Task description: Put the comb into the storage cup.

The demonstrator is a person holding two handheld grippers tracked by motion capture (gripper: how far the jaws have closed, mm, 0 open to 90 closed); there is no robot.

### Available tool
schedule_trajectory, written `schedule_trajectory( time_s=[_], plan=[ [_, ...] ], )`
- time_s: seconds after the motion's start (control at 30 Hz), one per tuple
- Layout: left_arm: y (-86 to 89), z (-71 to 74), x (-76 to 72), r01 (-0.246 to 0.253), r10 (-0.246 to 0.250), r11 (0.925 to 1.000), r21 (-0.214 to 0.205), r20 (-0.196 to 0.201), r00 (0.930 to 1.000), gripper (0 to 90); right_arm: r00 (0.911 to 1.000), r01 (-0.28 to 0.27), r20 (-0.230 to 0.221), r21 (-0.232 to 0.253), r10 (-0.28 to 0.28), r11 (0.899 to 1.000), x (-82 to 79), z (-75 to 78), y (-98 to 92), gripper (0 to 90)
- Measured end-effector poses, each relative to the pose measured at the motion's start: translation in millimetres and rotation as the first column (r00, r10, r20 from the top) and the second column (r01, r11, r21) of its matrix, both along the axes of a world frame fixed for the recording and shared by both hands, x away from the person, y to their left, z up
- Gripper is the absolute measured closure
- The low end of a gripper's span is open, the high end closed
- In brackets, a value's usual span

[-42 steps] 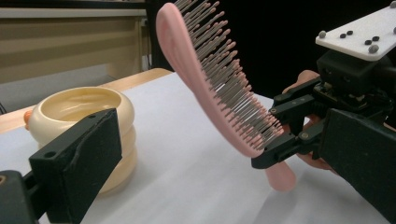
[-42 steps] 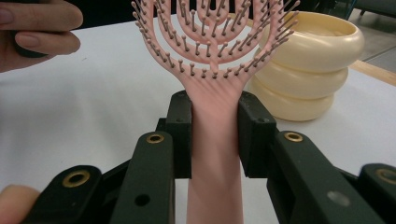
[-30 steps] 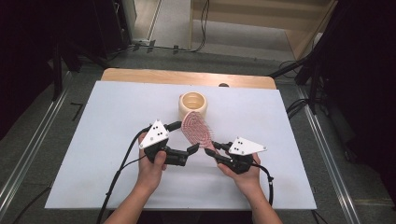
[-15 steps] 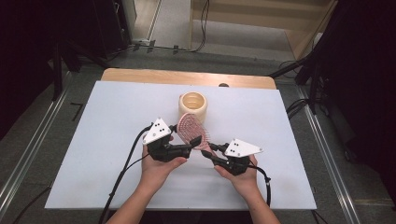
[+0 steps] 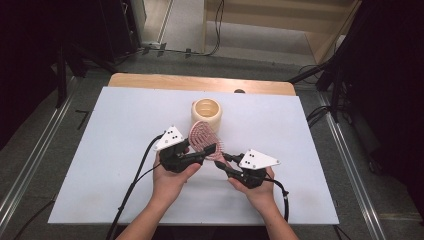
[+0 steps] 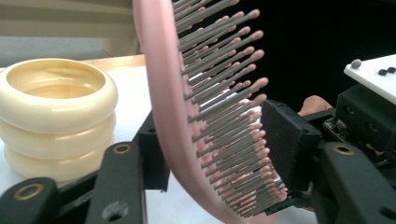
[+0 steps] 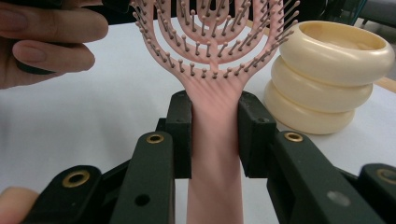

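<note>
A pink hairbrush (image 5: 202,136) with grey bristles hangs just above the white table top, in front of a cream ribbed cup (image 5: 206,111). My right gripper (image 5: 222,161) is shut on its handle (image 7: 215,140), one pad on each side. My left gripper (image 5: 209,150) comes in from the left, and its jaws have just been closing on the brush head (image 6: 168,102). One pad lies against the head's smooth back and the other pad (image 6: 289,144) presses on the bristle tips. The cup (image 6: 56,107) stands just behind the brush.
The white board (image 5: 100,150) covers most of a wooden table, with open room left and right of the hands. Metal rails run along both sides, and cables trail from each gripper toward the near edge. The left hand's fingers (image 7: 46,42) sit close beside the brush head.
The left gripper's jaws stood wide open beside the brush head and have now closed onto it. The right gripper and the brush have stayed in place.
</note>
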State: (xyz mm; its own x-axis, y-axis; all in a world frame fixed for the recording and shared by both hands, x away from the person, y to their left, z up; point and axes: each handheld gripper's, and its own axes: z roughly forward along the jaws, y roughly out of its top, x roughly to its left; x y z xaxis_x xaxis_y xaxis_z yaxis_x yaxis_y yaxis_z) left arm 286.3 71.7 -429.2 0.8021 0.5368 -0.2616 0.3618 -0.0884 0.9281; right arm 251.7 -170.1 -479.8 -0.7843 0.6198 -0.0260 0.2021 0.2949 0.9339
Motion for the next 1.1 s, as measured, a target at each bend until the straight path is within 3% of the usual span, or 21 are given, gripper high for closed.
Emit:
schedule_trajectory(
  time_s=[0.33,0.57,0.77,1.03,1.1],
  plan=[
    [3.4,0.5,4.2,0.022,-0.023,0.9996,-0.021,-0.054,0.9983,56.7,0.9999,0.008,0.010,-0.010,-0.008,1.000,0.0,-2.9,2.8,67.6],
    [4.8,1.7,3.5,0.053,-0.055,0.9979,-0.037,-0.051,0.9972,64.0,0.9999,0.003,0.014,-0.033,-0.002,0.999,-0.8,-5.3,7.6,68.0],
    [6.8,4.9,2.3,0.065,-0.067,0.9959,-0.063,-0.038,0.9970,64.7,0.9998,-0.012,0.013,0.001,0.012,1.000,-0.3,-3.9,5.6,66.3],
    [12.0,11.9,4.8,0.047,-0.049,0.9968,-0.064,-0.016,0.9987,64.8,0.9999,0.008,-0.015,0.089,-0.006,0.996,3.8,0.0,-10.2,32.3],
    [12.8,12.9,5.9,0.043,-0.044,0.9970,-0.065,-0.011,0.9990,64.8,0.9995,0.021,-0.027,0.119,-0.018,0.993,4.7,1.3,-14.5,27.2]
  ],
)
